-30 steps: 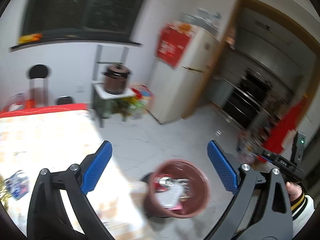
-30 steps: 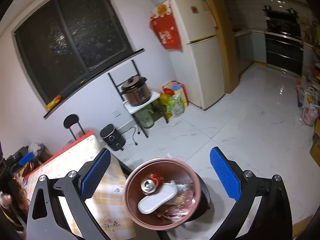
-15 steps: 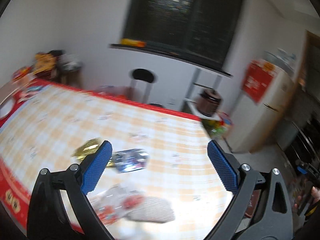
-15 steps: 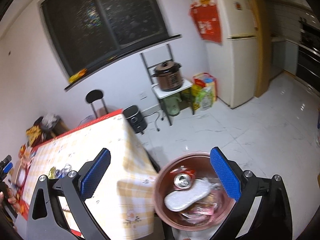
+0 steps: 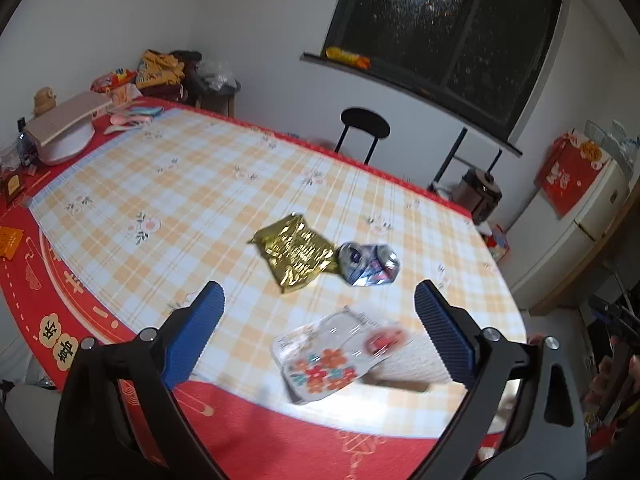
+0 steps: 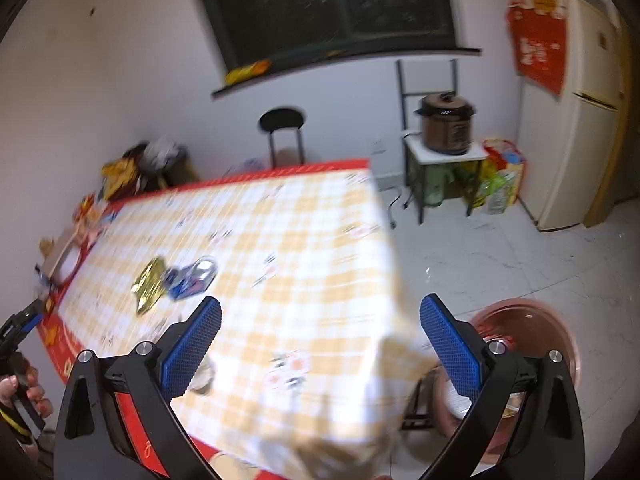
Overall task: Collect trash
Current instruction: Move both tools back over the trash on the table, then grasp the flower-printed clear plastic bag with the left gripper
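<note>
On the checked tablecloth lie a gold foil wrapper, a crushed silver-blue packet and a clear plastic wrapper with flower print. My left gripper is open and empty, hovering above the clear wrapper. My right gripper is open and empty above the table's near corner. The gold wrapper and blue packet show far left in the right wrist view. The brown trash bin stands on the floor at the right, partly hidden behind the right finger.
A flat box on a white plate and small items sit at the table's far left. A black stool, a rice cooker on a stand and a fridge line the back wall.
Both grippers swung left, away from the bin toward the table. The left view went from the bin to the wrappers on the table. Both stayed open.
</note>
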The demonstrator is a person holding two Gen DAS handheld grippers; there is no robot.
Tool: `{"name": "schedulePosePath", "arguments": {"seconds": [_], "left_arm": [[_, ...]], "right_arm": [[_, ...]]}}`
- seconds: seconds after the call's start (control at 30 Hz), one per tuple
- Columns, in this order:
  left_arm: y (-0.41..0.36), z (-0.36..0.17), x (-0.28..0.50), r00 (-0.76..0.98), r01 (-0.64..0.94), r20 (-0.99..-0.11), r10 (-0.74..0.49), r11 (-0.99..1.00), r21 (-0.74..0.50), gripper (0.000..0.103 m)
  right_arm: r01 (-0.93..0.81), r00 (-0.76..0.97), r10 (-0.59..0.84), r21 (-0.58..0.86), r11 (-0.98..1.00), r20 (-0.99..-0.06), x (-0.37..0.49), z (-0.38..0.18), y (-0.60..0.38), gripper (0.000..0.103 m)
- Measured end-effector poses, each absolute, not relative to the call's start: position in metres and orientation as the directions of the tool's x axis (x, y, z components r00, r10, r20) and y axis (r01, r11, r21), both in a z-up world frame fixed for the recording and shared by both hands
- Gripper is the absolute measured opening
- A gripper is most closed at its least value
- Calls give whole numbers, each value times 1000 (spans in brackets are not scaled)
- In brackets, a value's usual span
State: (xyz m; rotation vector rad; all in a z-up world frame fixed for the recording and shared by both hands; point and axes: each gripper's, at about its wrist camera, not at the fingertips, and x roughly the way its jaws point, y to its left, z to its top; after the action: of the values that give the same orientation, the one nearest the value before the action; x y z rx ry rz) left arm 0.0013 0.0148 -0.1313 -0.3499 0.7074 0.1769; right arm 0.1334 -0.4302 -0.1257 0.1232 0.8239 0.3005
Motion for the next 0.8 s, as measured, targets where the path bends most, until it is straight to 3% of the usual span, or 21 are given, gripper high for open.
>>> {"name": "schedulePosePath", "arguments": {"seconds": [0.27, 0.5, 0.8], "left_arm": [[35, -176, 16, 698, -172, -710, -93, 940, -293, 95], [-10, -224, 36, 605, 105, -766, -217, 975, -194, 95], [-50, -275, 55, 505, 351, -837, -211, 936, -24, 94]], "right_arm": [[-304, 539, 312, 165, 938, -782, 127, -153, -323, 98], [-276, 487, 258, 134, 952, -835, 131, -174, -278, 98], [-190, 479, 182, 101, 977, -859, 125, -185, -265, 98]]}}
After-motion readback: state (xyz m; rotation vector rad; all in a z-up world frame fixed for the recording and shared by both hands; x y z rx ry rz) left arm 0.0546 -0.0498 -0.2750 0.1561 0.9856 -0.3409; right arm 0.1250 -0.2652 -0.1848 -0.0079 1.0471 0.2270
